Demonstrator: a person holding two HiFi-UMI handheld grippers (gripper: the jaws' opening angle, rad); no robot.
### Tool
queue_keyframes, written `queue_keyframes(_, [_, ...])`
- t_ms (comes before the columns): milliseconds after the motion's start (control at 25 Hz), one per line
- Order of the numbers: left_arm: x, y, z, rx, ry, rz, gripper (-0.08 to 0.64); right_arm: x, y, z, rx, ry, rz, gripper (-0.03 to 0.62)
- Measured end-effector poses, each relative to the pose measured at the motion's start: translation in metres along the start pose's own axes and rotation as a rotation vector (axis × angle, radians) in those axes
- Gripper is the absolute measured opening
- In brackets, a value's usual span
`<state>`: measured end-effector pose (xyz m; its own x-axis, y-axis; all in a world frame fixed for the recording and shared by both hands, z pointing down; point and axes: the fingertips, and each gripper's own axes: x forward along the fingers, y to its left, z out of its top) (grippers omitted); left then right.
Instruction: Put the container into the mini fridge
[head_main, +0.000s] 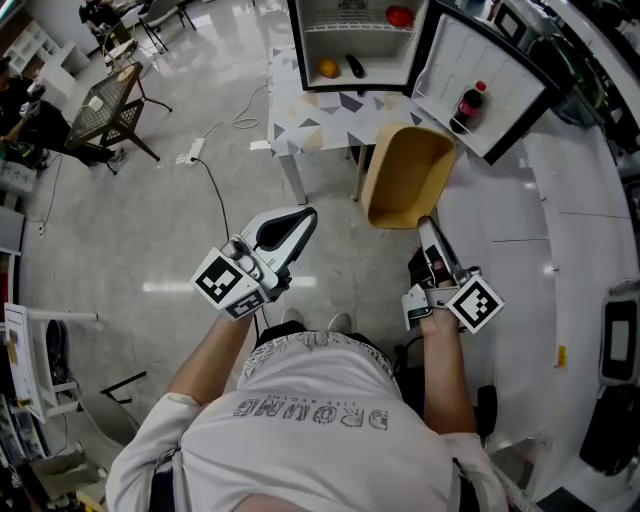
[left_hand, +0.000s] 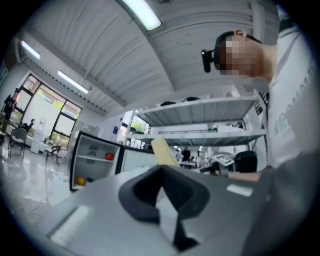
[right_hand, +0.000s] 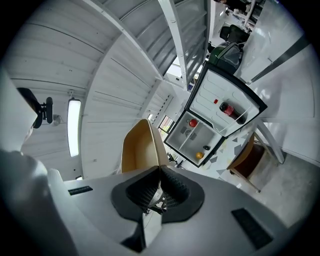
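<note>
A tan open container (head_main: 405, 175) hangs tilted in the air in front of the mini fridge (head_main: 352, 40), below its open front. My right gripper (head_main: 425, 222) is shut on the container's near rim; in the right gripper view the container wall (right_hand: 142, 146) rises straight from the closed jaws of the right gripper (right_hand: 160, 170). The fridge door (head_main: 480, 85) stands swung open to the right with a cola bottle (head_main: 470, 103) in it. Inside lie an orange (head_main: 328, 68), a dark item and a red thing (head_main: 399, 16). My left gripper (head_main: 303, 218) is shut and empty, left of the container.
The fridge stands on a small table with a patterned top (head_main: 300, 125). A white counter (head_main: 580, 230) runs along the right. A dark chair (head_main: 108, 108) stands at the far left, and a power strip with its cable (head_main: 195, 150) lies on the floor.
</note>
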<state>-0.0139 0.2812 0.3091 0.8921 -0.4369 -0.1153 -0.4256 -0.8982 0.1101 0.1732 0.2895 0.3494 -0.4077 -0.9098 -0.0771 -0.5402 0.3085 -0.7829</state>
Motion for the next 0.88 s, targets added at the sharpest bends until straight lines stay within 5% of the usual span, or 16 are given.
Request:
queue_keyframes(480, [0.031, 0.027, -0.010, -0.016, 0.003, -0.004, 0.005, 0.023, -0.027, 0.019, -0.005, -0.008, -0.020, 0.012])
queue_keyframes(880, [0.055, 0.093, -0.023, -0.043, 0.003, -0.006, 0.005, 0.082, -0.060, 0.026, -0.002, 0.005, -0.056, 0.012])
